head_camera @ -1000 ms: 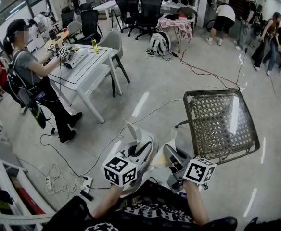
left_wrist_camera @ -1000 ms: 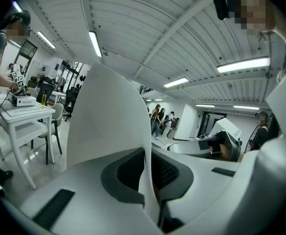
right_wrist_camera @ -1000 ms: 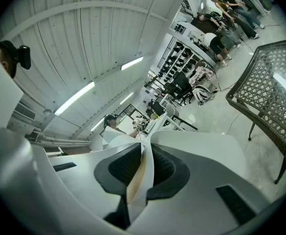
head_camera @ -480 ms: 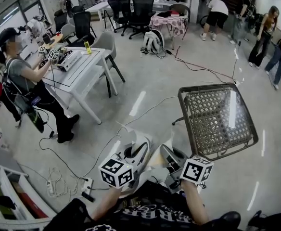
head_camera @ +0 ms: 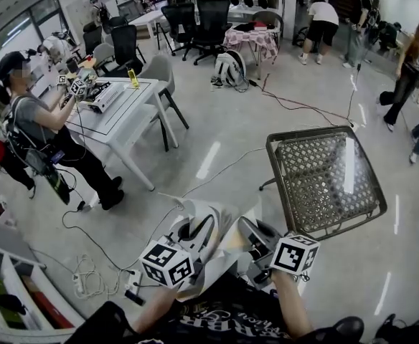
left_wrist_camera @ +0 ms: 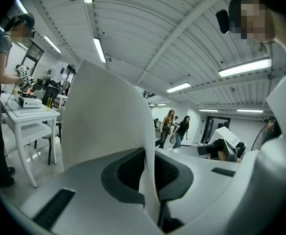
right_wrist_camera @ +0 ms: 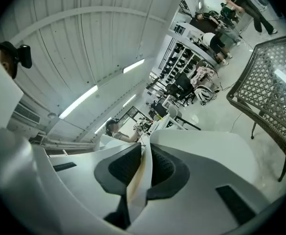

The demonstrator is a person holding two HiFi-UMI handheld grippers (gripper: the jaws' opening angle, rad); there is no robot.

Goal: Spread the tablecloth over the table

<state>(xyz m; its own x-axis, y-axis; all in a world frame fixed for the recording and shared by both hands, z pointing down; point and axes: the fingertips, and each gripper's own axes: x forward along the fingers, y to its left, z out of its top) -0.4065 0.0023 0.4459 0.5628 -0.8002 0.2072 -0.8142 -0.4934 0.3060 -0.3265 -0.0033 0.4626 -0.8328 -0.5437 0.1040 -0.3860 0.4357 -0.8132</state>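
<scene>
Off the metal lattice counter (head_camera: 323, 181), near its front left corner, white tablecloth (left_wrist_camera: 108, 116) held up above the floor, left gripper (left_wrist_camera: 150, 177) jaws pinching one fold, right gripper (right_wrist_camera: 142, 173) jaws pinching another fold

Open floor (head_camera: 220, 120) left of mesh table (head_camera: 324, 185)

The left claw (head_camera: 204, 219) now sits further left than before, slightly wider apart from the right claw (head_camera: 247, 226), drawing the tablecloth (head_camera: 227, 244) out between them.
</scene>
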